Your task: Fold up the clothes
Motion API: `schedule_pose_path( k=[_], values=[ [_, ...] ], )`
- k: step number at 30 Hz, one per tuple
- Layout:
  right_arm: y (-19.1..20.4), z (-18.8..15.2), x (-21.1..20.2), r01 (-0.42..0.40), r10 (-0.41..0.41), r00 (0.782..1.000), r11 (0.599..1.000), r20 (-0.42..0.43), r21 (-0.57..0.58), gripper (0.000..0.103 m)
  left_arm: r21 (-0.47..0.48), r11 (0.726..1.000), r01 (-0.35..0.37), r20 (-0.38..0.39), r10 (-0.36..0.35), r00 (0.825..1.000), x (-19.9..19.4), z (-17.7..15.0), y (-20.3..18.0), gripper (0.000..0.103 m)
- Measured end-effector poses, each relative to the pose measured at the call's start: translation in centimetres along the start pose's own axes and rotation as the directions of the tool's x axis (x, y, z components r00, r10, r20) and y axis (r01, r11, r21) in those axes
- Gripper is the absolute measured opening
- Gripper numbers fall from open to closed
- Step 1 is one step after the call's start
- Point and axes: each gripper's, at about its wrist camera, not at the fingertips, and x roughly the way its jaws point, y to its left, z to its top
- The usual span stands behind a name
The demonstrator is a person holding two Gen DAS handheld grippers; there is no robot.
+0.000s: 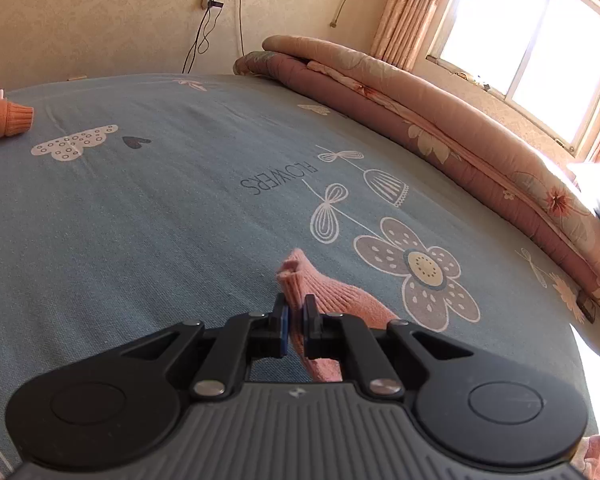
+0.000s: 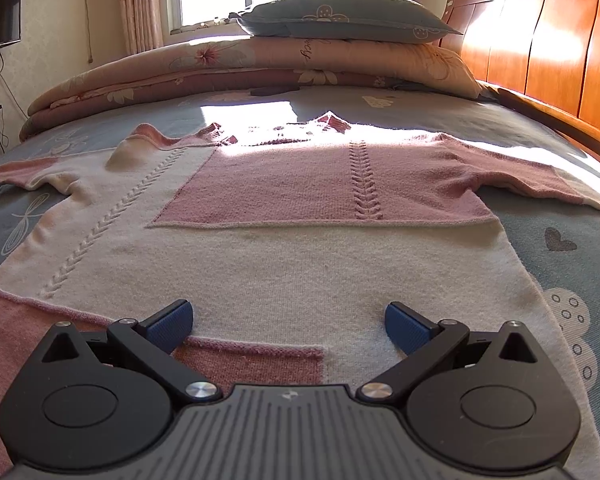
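A pink and cream knit sweater (image 2: 284,248) lies spread flat on the blue bedsheet (image 2: 560,220), both sleeves stretched out to the sides. My right gripper (image 2: 288,324) hovers open just above its lower hem, blue pads (image 2: 168,326) wide apart with nothing between them. In the left wrist view my left gripper (image 1: 296,320) is shut on the pink ribbed cuff of a sleeve (image 1: 300,284), lifted slightly off the sheet. The rest of that sleeve trails off to the lower right behind the gripper body.
A folded floral quilt (image 2: 220,68) with a pillow (image 2: 340,16) on top runs along the far side under the window. A wooden headboard (image 2: 548,48) stands at the right. An orange knit garment (image 1: 4,116) lies at the far left of the flower-printed sheet (image 1: 160,208).
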Motion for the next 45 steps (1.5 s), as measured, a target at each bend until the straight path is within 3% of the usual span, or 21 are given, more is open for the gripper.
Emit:
schedule_pose_path(
  k=[7, 9, 11, 15, 17, 19, 21, 22, 23, 25, 28, 31, 35, 36, 39, 45],
  values=[
    [-0.1, 0.0, 0.0, -0.004, 0.004, 1.0, 1.0, 0.002, 0.004, 0.103, -0.001, 1.0, -0.019, -0.026, 0.019, 0.999, 1.1, -0.2, 1.5, 0.005],
    [0.0, 0.0, 0.0, -0.003, 0.003, 1.0, 1.0, 0.002, 0.003, 0.103, -0.008, 0.999, -0.05, -0.044, 0.049, 0.998, 1.5, -0.3, 1.7, 0.005],
    [0.0, 0.0, 0.0, -0.003, 0.003, 1.0, 1.0, 0.002, 0.003, 0.103, -0.018, 0.996, -0.085, -0.065, 0.084, 0.994, 1.8, -0.5, 1.9, 0.015],
    [-0.1, 0.0, -0.1, -0.005, 0.005, 1.0, 1.0, 0.003, 0.005, 0.103, 0.015, 0.983, -0.183, -0.054, 0.183, 0.982, 0.7, -0.2, 2.4, 0.016],
    [-0.1, 0.0, -0.1, -0.007, 0.007, 1.0, 1.0, 0.004, 0.007, 0.103, 0.062, 0.984, -0.167, -0.071, 0.171, 0.983, -0.2, 0.3, 1.7, 0.016],
    [-0.2, 0.0, -0.1, -0.01, 0.01, 1.0, 1.0, 0.006, 0.009, 0.103, 0.119, 0.988, -0.095, -0.102, 0.108, 0.989, -1.1, 0.0, -0.7, 0.02],
    [-0.3, 0.0, -0.1, -0.013, 0.013, 1.0, 1.0, 0.008, 0.014, 0.103, 0.156, 0.988, -0.014, -0.156, 0.039, 0.987, -1.5, -1.4, -4.1, 0.032],
    [-0.3, 0.0, -0.1, -0.014, 0.014, 1.0, 1.0, 0.009, 0.015, 0.103, 0.173, 0.985, 0.027, -0.184, 0.006, 0.983, -1.7, -2.2, -5.8, 0.048],
    [-0.3, 0.0, -0.1, -0.014, 0.014, 1.0, 1.0, 0.009, 0.016, 0.103, 0.189, 0.98, 0.068, -0.213, -0.027, 0.977, -1.9, -2.9, -7.5, 0.061],
    [-0.3, 0.0, -0.1, -0.013, 0.013, 1.0, 1.0, 0.009, 0.013, 0.103, 0.216, 0.964, 0.152, -0.271, -0.09, 0.958, -2.3, -4.4, -10.9, 0.073],
    [-0.3, -0.1, -0.1, -0.015, 0.015, 1.0, 1.0, 0.011, 0.015, 0.103, 0.247, 0.929, 0.277, -0.359, -0.178, 0.916, -2.9, -6.5, -16.0, 0.079],
    [-0.5, -0.1, -0.3, -0.027, 0.026, 0.999, 0.999, 0.018, 0.026, 0.103, 0.265, 0.878, 0.399, -0.447, -0.255, 0.857, -3.5, -8.7, -21.1, 0.079],
    [-1.3, -0.2, -0.5, -0.063, 0.061, 0.997, 0.996, 0.039, 0.068, 0.103, 0.268, 0.789, 0.554, -0.562, -0.339, 0.755, -4.3, -11.6, -28.0, 0.079],
    [-1.5, -0.2, -0.5, -0.075, 0.072, 0.996, 0.994, 0.045, 0.08, 0.103, 0.26, 0.785, 0.563, -0.58, -0.339, 0.741, -4.1, -12.3, -28.8, 0.079],
    [-2.0, -0.3, -0.6, -0.11, 0.103, 0.993, 0.988, 0.061, 0.113, 0.103, 0.231, 0.805, 0.546, -0.611, -0.316, 0.726, -2.5, -13.7, -29.9, 0.079],
    [-3.0, -0.5, -0.8, -0.167, 0.154, 0.984, 0.972, 0.092, 0.168, 0.103, 0.214, 0.84, 0.5, -0.589, -0.297, 0.751, 0.1, -14.3, -31.4, 0.079]
  ],
)
